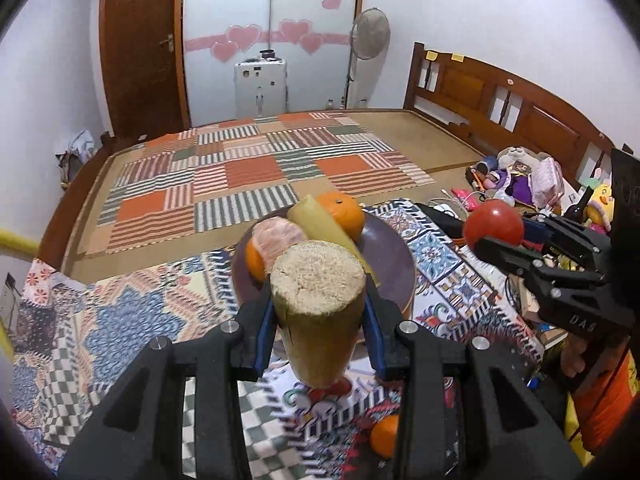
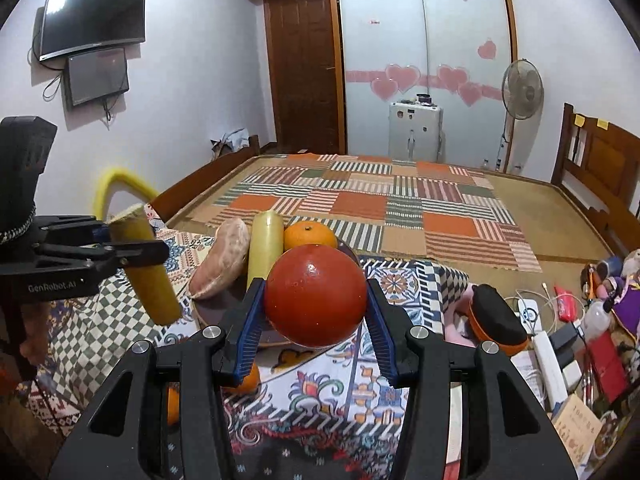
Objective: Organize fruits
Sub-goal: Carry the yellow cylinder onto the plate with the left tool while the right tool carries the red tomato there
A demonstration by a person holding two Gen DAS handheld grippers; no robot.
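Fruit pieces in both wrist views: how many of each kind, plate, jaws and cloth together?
Round orange citrus fruits: 3
Pale yellow-green cut cane sticks: 2
Pinkish peeled pomelo: 1
Glossy red round fruit: 1
Total: 7

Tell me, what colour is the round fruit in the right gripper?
Red, shading to orange-red: the round fruit shows best in the right wrist view.

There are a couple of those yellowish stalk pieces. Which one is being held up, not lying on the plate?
The stalk piece with its fibrous cut end toward the camera, clamped in the left hand-held gripper. The other stalk piece lies on the plate among the fruit.
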